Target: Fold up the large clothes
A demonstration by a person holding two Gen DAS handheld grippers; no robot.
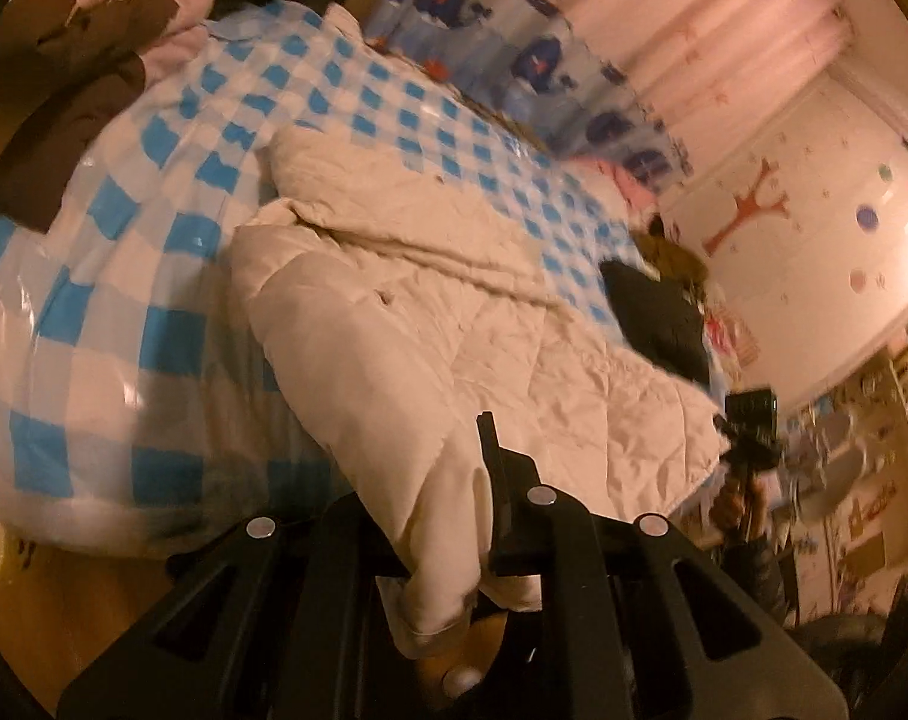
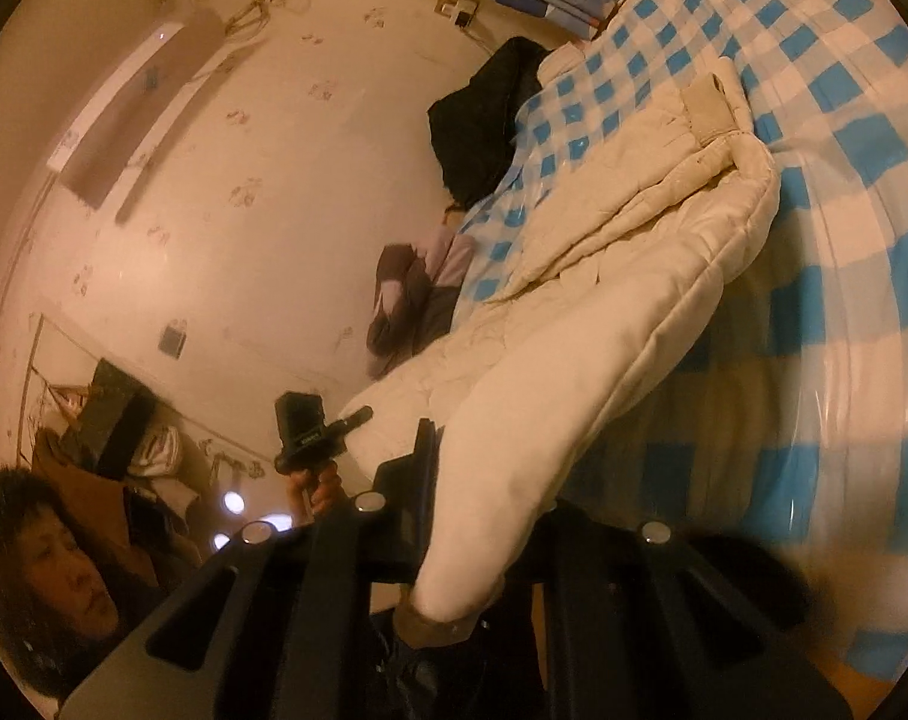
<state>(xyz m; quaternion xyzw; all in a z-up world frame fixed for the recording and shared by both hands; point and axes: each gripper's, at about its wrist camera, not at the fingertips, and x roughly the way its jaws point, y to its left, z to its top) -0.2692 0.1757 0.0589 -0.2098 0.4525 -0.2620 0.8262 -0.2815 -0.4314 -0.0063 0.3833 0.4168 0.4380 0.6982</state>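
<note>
The cream padded coat (image 1: 454, 312) is lying crumpled across the blue-checked bed (image 1: 94, 300), hem hanging off the near edge. The left tool (image 1: 454, 546) is pinching a sleeve cuff; the right tool (image 2: 490, 510) is gripping the other sleeve (image 2: 514, 450). The folding is looking barely begun: body unflattened, sleeves not laid in, no crease made yet.

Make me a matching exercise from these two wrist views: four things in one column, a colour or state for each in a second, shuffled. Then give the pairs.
Things:
1. coat
2. bedcover
3. left gripper
4. curtain

Colour or state:
A. pink, hanging in pleats
B. blue and white checks
C. cream, quilted, spread on the bed
D. closed on a sleeve

Pairs: 1-C, 2-B, 3-D, 4-A
</note>
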